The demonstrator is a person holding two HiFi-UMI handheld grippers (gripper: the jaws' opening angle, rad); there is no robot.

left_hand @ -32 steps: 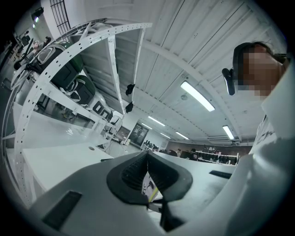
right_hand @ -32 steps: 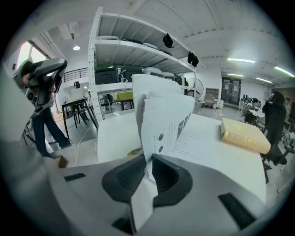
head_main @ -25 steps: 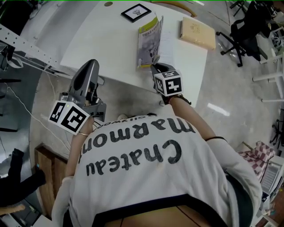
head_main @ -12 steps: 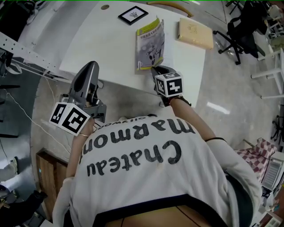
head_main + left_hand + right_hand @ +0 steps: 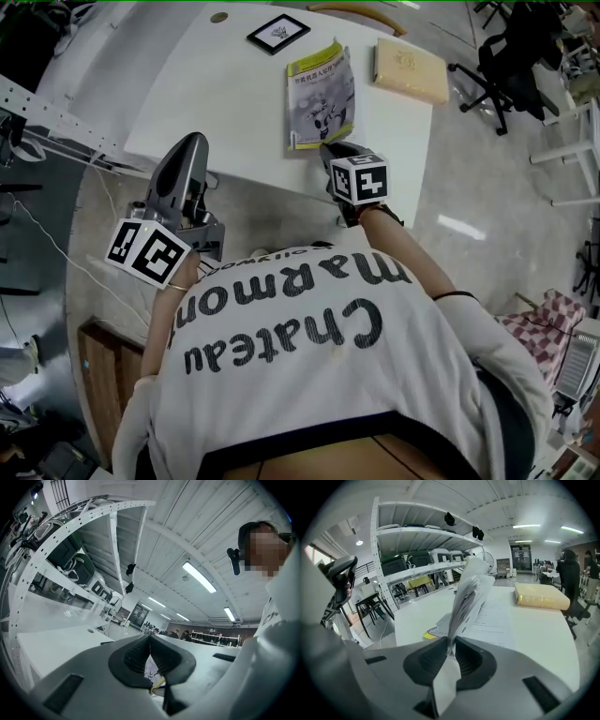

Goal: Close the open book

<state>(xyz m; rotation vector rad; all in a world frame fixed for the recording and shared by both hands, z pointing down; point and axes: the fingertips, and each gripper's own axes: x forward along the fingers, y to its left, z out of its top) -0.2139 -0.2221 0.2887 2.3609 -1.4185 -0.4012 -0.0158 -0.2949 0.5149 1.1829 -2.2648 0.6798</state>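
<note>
The book point(image 5: 321, 94) lies near the front edge of the white table point(image 5: 216, 103). Its illustrated, yellow-edged cover is lifted and leans over the printed page point(image 5: 494, 620). My right gripper point(image 5: 328, 148) is at the book's near edge, shut on the cover's corner. In the right gripper view the cover point(image 5: 469, 590) stands up out of the right gripper point(image 5: 450, 641), pinched between the pads. My left gripper point(image 5: 190, 142) hangs off the table's front edge, left of the book, touching nothing. In its own view the left gripper point(image 5: 150, 639) has its pad tips together.
A tan box-like book point(image 5: 409, 67) lies right of the open book and shows again in the right gripper view point(image 5: 541, 597). A black-framed picture point(image 5: 278, 32) lies at the table's far side. Office chairs point(image 5: 511, 56) stand right of the table. White shelving point(image 5: 417, 550) stands to the left.
The cover has swung over to the right, so from above it now hides the white page that showed beside it. The right gripper shifted little. The left gripper stayed still.
</note>
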